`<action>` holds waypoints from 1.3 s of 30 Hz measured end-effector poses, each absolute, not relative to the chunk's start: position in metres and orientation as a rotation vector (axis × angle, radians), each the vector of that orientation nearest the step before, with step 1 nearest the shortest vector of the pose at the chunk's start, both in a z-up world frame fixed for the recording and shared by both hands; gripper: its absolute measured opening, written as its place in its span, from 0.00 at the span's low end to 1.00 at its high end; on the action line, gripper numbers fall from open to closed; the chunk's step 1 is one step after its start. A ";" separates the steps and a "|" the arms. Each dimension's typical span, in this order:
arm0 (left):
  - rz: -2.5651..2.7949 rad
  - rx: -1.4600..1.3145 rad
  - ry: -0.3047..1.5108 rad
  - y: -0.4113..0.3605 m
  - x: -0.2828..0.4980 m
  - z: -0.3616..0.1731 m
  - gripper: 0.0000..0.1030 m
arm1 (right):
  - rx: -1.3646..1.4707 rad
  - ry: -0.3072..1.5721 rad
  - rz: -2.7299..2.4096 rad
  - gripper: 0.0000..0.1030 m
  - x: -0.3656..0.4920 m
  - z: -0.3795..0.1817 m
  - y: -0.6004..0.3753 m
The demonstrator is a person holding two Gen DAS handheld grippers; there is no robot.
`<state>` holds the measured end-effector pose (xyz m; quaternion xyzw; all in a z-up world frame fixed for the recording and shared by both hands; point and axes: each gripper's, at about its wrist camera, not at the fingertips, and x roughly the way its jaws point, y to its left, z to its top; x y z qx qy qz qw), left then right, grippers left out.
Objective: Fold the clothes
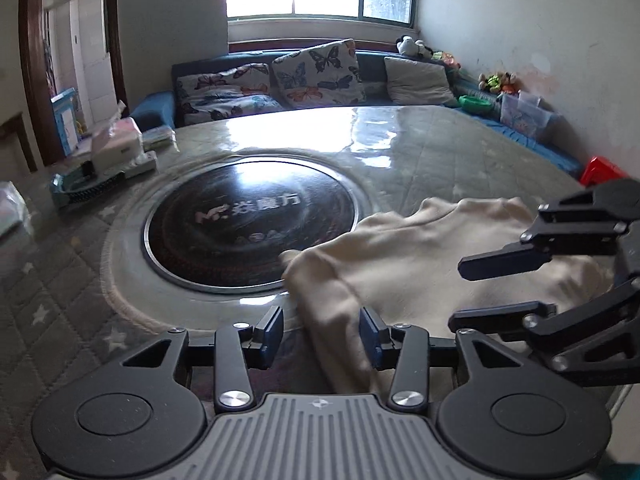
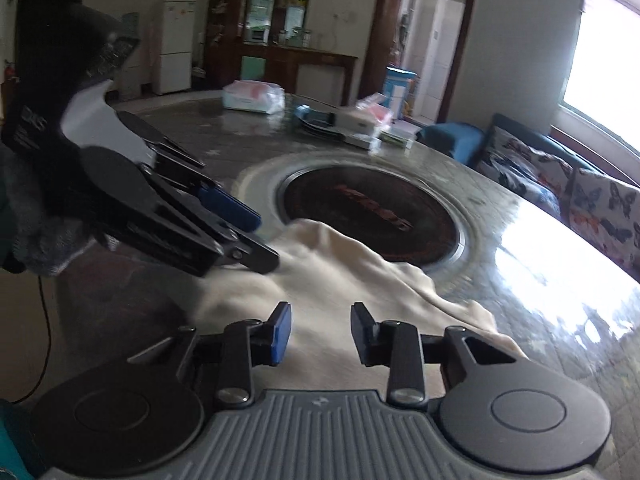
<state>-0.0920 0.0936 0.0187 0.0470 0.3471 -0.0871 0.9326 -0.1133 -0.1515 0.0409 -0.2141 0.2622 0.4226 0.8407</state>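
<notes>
Cream soft knit garment [image 1: 420, 264] lies rumpled on quilted grey table cover under glossy clear sheet [image 1: 440, 152], one edge overlapping round black inset hob [image 1: 248, 224].

Left gripper [image 1: 322, 332]: jaws apart, nothing between, poised over garment's near edge.

Right gripper [image 2: 320, 332]: jaws apart, empty, above cloth middle.

Step, by judgement: between grasps; could be spreading or mid-fold, cannot tell.

Next grasp needs clean edge or corner, single layer pinched.
</notes>
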 end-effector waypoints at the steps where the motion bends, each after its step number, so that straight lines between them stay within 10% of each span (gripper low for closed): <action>1: -0.165 0.090 0.716 0.098 -0.093 0.018 0.44 | -0.456 0.551 0.907 0.32 -0.116 0.041 -0.146; 39: -0.144 -0.159 0.765 0.113 -0.079 0.013 0.43 | -0.519 0.561 0.993 0.29 -0.136 0.025 -0.106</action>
